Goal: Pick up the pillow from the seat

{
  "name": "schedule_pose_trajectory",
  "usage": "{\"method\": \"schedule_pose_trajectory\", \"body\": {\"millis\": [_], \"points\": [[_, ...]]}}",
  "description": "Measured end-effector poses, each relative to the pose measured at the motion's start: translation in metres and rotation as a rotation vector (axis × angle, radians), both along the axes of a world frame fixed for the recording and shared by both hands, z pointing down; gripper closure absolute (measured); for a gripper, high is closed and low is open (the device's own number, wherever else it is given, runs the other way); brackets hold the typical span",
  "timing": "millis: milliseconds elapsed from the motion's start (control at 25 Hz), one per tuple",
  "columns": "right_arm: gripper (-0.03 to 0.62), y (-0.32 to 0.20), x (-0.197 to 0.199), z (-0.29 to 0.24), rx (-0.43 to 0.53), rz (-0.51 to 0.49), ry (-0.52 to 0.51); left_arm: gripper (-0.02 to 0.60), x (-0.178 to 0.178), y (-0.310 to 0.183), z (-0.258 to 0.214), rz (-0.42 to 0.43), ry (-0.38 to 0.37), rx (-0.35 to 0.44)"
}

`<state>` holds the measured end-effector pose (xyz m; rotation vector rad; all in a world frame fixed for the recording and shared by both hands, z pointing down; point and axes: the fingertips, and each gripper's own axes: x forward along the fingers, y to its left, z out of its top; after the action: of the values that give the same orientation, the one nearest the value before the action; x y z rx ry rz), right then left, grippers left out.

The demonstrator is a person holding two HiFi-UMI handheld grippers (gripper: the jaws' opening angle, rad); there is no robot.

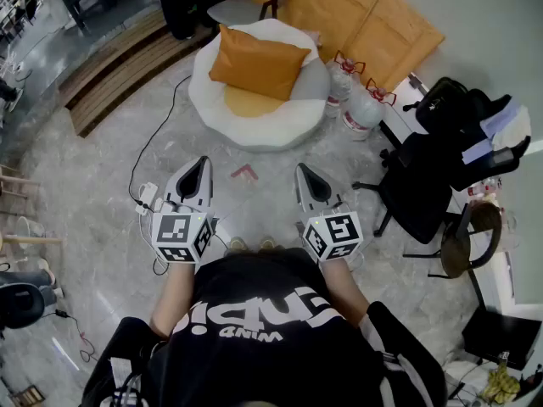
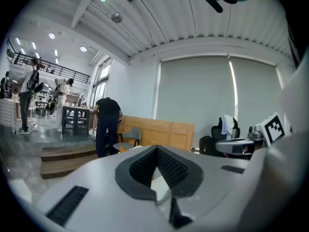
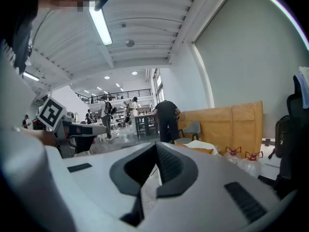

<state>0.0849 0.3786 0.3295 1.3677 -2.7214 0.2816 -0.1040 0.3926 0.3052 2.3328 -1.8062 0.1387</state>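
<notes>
My left claw is clenched tight with nothing in it, the ribbed pads meeting at the tip, and my right claw is clenched and empty in the same way. I hold the two side by side in front of my chest, a gap between them. Each is close to level with its nose dipped a little, and each carries one marker cube at the back, over my bare forearms. Both point across the floor, grey, glossy and marbled, toward the seat, a single round white pouf well ahead of the tips. The one orange pillow lies on top of that seat, tilted toward its far side, untouched by either claw. Between the claws and the seat a small red scrap lies on the floor. By my left claw a white power strip sits with a dark cable running off toward the seat. Just to the right of the seat stand two big clear water bottles with red handles, and behind them tan boards lie flat. One black office chair draped with clothes stands to my right, a wooden step runs along the far left, and one grey chair sits beyond the seat. It is an open hall with a ribbed ceiling and strip lights, and a person in dark clothes bends over near that grey chair.
</notes>
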Motion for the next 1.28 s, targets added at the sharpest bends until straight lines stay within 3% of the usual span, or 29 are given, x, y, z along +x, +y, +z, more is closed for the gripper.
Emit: {"method": "schedule_pose_trajectory", "body": {"millis": [640, 1280], "points": [[0.572, 0.007, -0.012, -0.008, 0.013, -0.004, -0.037, 0.572, -0.01, 0.005, -0.005, 0.014, 0.0, 0.006], [0.572, 0.019, 0.005, -0.004, 0.018, 0.124, -0.008, 0.572, -0.018, 0.003, 0.014, 0.095, 0.024, -0.015]]}}
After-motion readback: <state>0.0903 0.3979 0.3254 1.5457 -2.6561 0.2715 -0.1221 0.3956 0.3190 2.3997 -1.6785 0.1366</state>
